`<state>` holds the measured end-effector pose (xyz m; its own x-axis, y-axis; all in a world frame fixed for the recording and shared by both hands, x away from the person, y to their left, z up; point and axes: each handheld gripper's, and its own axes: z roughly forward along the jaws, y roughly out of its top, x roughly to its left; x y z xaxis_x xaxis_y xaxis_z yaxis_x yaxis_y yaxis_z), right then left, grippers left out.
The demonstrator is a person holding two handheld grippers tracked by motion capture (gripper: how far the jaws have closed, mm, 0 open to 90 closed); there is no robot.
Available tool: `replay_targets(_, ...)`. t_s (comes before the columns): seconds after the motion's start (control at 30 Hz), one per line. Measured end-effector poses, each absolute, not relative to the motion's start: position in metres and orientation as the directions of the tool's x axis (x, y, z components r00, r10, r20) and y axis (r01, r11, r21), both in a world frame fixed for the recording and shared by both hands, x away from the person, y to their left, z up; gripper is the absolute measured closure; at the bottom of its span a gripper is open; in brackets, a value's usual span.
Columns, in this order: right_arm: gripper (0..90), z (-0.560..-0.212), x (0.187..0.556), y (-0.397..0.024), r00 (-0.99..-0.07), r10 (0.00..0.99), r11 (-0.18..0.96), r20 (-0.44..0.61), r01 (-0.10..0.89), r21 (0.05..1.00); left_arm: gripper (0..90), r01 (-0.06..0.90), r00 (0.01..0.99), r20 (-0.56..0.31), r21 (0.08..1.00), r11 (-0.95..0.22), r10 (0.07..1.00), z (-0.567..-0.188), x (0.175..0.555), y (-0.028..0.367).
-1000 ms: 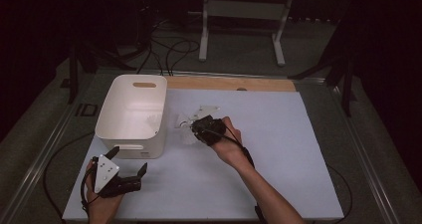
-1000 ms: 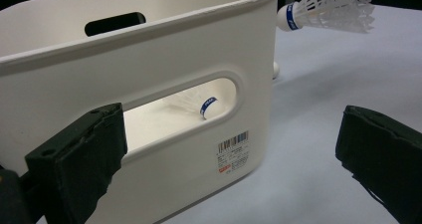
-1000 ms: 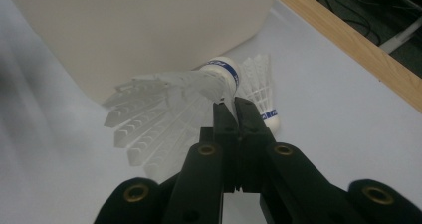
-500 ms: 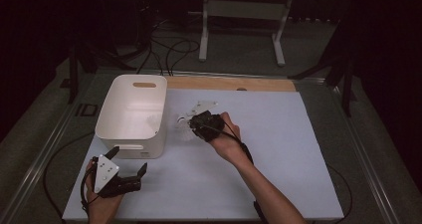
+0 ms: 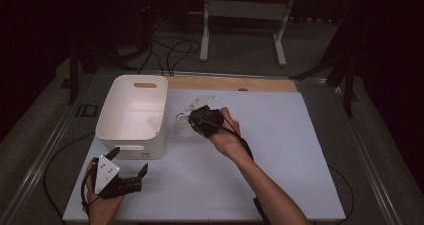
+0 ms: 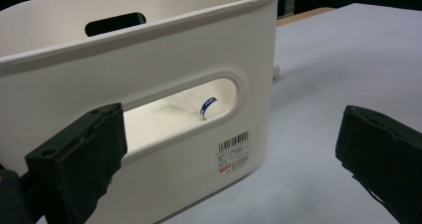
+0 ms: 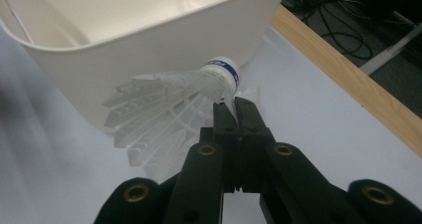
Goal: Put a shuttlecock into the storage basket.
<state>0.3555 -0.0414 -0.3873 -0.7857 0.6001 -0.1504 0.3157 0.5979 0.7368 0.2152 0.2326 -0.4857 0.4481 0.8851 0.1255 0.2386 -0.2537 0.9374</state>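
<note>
A white feather shuttlecock [image 7: 169, 112] with a blue-banded cork hangs in my right gripper [image 7: 234, 104], whose jaws are shut on its feathers just behind the cork. In the high view the right gripper [image 5: 194, 121] holds the shuttlecock [image 5: 184, 129] just right of the white plastic bin [image 5: 131, 97], above the table. The bin wall [image 7: 149, 45] stands close behind the shuttlecock. My left gripper [image 5: 130, 161] rests low at the front left, open and empty, facing the bin's near wall. Through that wall's handle slot I see another blue-banded shuttlecock [image 6: 201, 104] lying inside.
Further white shuttlecocks [image 5: 199, 103] lie on the white table top [image 5: 300, 150] behind the right hand. A wooden strip [image 5: 235, 84] runs along the table's far edge. Beyond it are a white stand [image 5: 245, 15] and cables on the floor.
My right gripper has carried the shuttlecock a little to the left, closer to the bin. The left gripper has stayed put.
</note>
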Motion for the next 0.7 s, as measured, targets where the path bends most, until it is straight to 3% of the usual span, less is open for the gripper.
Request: replay_targets(0.7, 89.4, -0.367, 0.364, -0.036, -0.780, 0.608, 0.581, -0.146, 0.313, 0.751, 0.2, 0.239, 0.448, 0.121, 0.939, -0.249, 0.886, -0.486, 0.215, 0.232)
